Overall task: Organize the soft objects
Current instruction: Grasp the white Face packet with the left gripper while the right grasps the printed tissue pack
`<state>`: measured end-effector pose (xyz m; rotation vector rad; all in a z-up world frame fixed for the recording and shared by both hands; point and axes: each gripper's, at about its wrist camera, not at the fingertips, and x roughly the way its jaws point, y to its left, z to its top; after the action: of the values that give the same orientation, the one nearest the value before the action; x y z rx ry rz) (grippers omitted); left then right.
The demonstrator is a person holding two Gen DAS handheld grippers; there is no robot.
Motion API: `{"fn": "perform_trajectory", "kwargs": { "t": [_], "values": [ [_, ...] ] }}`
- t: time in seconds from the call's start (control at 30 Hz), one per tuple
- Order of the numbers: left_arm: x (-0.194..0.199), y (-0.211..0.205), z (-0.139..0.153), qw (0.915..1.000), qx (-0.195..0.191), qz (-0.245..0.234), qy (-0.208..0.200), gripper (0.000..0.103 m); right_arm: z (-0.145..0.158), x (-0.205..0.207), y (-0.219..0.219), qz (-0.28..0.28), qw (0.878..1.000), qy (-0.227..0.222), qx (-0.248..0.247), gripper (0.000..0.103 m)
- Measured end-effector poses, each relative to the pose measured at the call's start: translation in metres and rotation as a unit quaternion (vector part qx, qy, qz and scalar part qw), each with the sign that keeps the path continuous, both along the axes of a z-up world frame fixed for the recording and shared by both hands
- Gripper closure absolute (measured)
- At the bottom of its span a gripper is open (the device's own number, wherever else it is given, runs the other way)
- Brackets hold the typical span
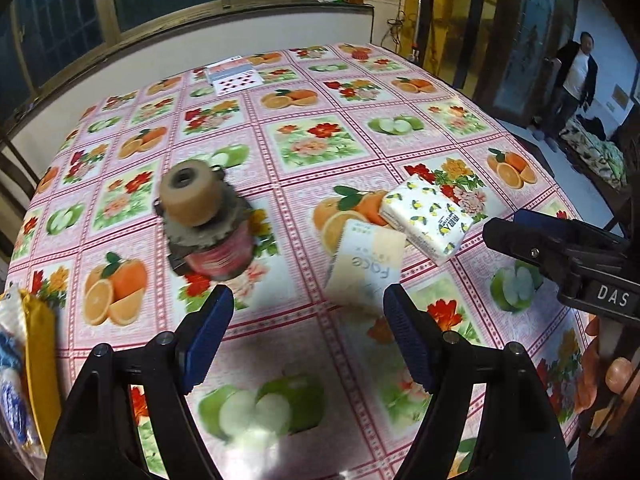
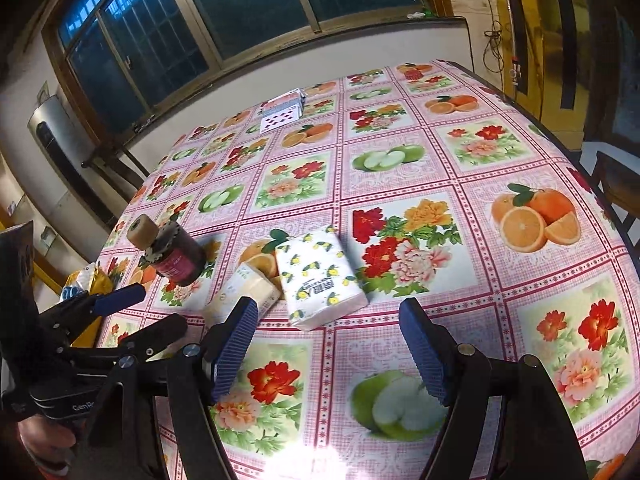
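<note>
A white tissue pack with a lemon print (image 1: 426, 217) (image 2: 318, 280) lies on the fruit-patterned tablecloth (image 1: 312, 148) (image 2: 420, 168). A cream tissue pack marked "Face" (image 1: 366, 266) (image 2: 244, 292) leans against its left side. My left gripper (image 1: 309, 320) is open, just short of the cream pack, nothing between its blue pads. My right gripper (image 2: 329, 332) is open too, hovering just in front of the lemon pack. In the left wrist view the right gripper (image 1: 520, 236) shows at the right edge; in the right wrist view the left gripper (image 2: 116, 308) shows at the left.
A dark jar with a red label and a tape roll on top (image 1: 204, 224) (image 2: 172, 252) stands left of the packs. Playing cards (image 1: 234, 76) (image 2: 282, 114) lie at the far side. A yellow and blue packet (image 1: 24, 372) (image 2: 86, 282) sits at the left edge. A person (image 1: 574, 84) stands in the far doorway.
</note>
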<state>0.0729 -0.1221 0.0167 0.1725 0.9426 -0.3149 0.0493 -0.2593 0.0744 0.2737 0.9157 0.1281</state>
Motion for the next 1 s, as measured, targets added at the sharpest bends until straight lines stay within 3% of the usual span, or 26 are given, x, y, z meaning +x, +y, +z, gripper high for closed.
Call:
{"fn": "perform_trajectory", "kwargs": {
  "t": [0.3, 0.73, 0.93, 1.0],
  "values": [
    [0.014, -0.022, -0.011, 0.9996, 0.004, -0.021, 0.021, 0.026, -0.006, 0.018, -0.005, 0.029, 0.999, 0.011, 0.006, 0.024],
    [0.025, -0.033, -0.018, 0.998, 0.016, -0.051, 0.034, 0.026, -0.024, 0.05, 0.024, 0.105, 0.99, 0.04, -0.085, 0.016],
    [0.038, -0.036, -0.03, 0.9966, 0.032, -0.058, 0.047, 0.026, -0.043, 0.071, 0.031, 0.129, 0.984, 0.069, -0.098, 0.016],
    [0.04, -0.036, -0.035, 0.995, 0.022, -0.072, 0.066, 0.026, -0.043, 0.07, 0.032, 0.127, 0.983, 0.065, -0.117, 0.025]
  ]
}}
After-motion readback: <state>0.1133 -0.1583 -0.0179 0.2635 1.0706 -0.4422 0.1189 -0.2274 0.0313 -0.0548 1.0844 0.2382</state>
